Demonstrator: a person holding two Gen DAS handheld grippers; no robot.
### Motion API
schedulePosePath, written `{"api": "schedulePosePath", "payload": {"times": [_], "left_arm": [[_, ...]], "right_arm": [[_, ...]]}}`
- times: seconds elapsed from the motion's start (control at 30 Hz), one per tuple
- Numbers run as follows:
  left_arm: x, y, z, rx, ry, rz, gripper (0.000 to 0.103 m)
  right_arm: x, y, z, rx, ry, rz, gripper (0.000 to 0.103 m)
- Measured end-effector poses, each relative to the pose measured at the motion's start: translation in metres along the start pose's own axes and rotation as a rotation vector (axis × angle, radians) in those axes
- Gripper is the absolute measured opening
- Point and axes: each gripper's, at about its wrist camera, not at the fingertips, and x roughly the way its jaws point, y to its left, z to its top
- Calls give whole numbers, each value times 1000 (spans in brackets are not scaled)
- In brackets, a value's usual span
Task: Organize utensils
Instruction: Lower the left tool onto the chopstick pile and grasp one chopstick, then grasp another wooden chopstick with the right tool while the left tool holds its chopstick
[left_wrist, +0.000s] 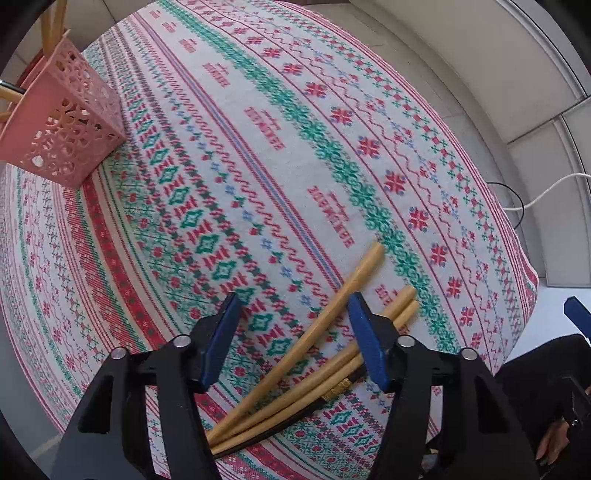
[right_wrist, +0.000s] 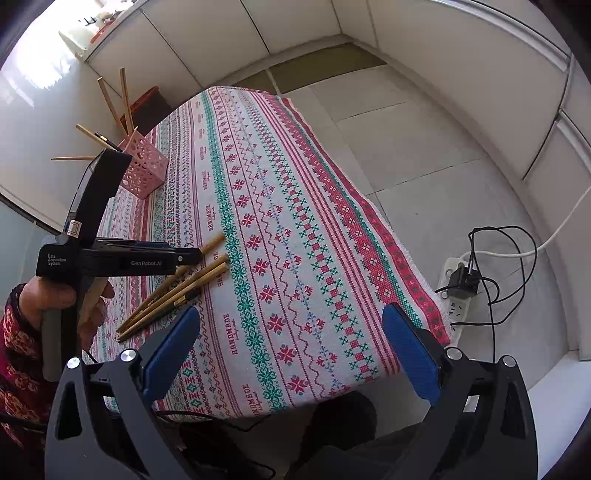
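Several bamboo chopsticks (left_wrist: 314, 339) lie in a loose bundle on the patterned tablecloth (left_wrist: 258, 147), one with a dark end and gold band. My left gripper (left_wrist: 291, 336) is open, hovering just above them, its jaws straddling the bundle without touching. In the right wrist view the chopsticks (right_wrist: 173, 291) lie under the left gripper (right_wrist: 184, 258). A pink perforated holder (left_wrist: 66, 122) stands at the far left with several chopsticks upright in it; it also shows in the right wrist view (right_wrist: 144, 170). My right gripper (right_wrist: 291, 354) is open and empty above the table's near edge.
The tablecloth (right_wrist: 295, 221) covers a narrow table. A power strip (right_wrist: 458, 291) with black and white cables lies on the tiled floor to the right. White cabinets line the walls. My hand in a red patterned sleeve (right_wrist: 18, 350) holds the left gripper.
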Motion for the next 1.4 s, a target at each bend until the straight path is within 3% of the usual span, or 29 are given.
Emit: {"api": "schedulePosePath", "payload": {"times": [0.03, 0.13, 0.3, 0.33, 0.37, 0.43, 0.57, 0.7, 0.9, 1.0, 1.17, 1.4], "left_arm": [[2, 5, 1, -11, 1, 14, 41], [3, 16, 1, -35, -11, -31, 39], [6, 9, -6, 34, -37, 3, 37], [6, 9, -8, 41, -45, 14, 32], [4, 5, -9, 39, -57, 26, 13], [-1, 9, -12, 9, -77, 2, 9], [-14, 24, -19, -19, -113, -15, 7], [-47, 33, -37, -21, -182, -35, 7], [-88, 62, -51, -43, -272, -60, 7], [-94, 77, -54, -72, -293, -68, 7], [-103, 90, -60, -92, -302, -81, 7], [-107, 101, -60, -111, -306, -89, 8]], "right_arm": [[1, 0, 0, 3, 3, 0, 96], [2, -3, 0, 9, 5, 3, 96], [6, -2, 1, 18, 15, 9, 96], [7, -1, 2, 19, 14, 7, 96], [7, 1, 2, 24, 11, 5, 96], [10, 4, 3, 42, 11, 9, 96], [31, 16, 12, 89, 50, -39, 96], [60, 30, 27, 196, 118, 3, 92], [101, 43, 33, 306, 243, 34, 75], [105, 53, 29, 310, 255, 15, 65], [108, 64, 27, 337, 267, -113, 38], [120, 86, 33, 374, 266, -218, 34]]}}
